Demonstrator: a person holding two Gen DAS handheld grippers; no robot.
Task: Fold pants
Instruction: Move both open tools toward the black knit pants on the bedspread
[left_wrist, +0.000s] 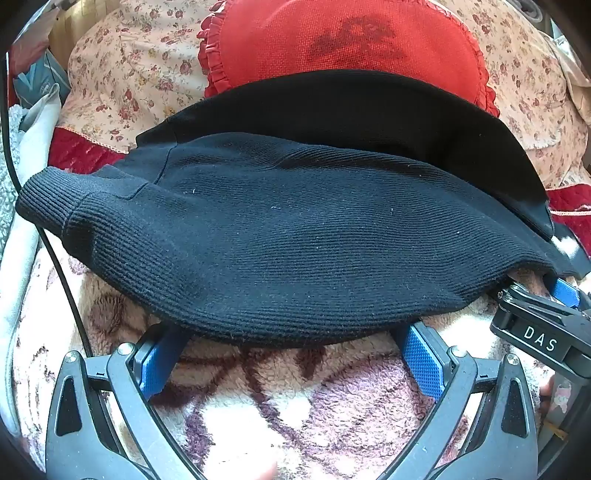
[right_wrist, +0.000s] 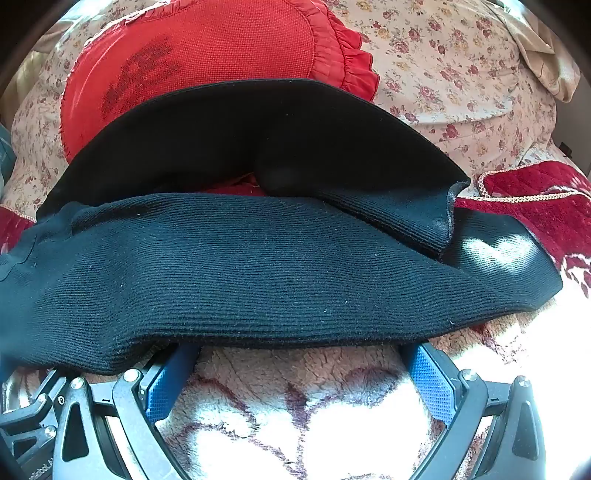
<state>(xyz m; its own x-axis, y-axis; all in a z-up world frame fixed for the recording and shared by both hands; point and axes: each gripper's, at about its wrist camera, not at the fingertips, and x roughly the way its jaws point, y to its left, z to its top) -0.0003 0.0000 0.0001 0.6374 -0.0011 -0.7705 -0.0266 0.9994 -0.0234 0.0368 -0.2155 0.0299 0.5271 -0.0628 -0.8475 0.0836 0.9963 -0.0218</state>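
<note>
Black ribbed knit pants (left_wrist: 295, 236) lie crosswise on a fluffy patterned blanket (left_wrist: 295, 402), with the ribbed waistband (left_wrist: 48, 199) at the left. In the right wrist view the pants (right_wrist: 258, 273) end at the right in two leg hems (right_wrist: 443, 218), the far leg lying over the near one. My left gripper (left_wrist: 291, 336) is open wide at the pants' near edge, which hides its blue fingertips (left_wrist: 162, 362). My right gripper (right_wrist: 299, 350) is open just as wide at the same edge, further right. It also shows in the left wrist view as the right gripper (left_wrist: 546, 314).
A red ruffled cushion (left_wrist: 343, 40) lies just behind the pants on floral bedding (left_wrist: 129, 74). A dark red velvet cover (right_wrist: 535, 199) lies at the right. A black cable (left_wrist: 55, 251) runs down the left side past pale cloth (left_wrist: 22, 258).
</note>
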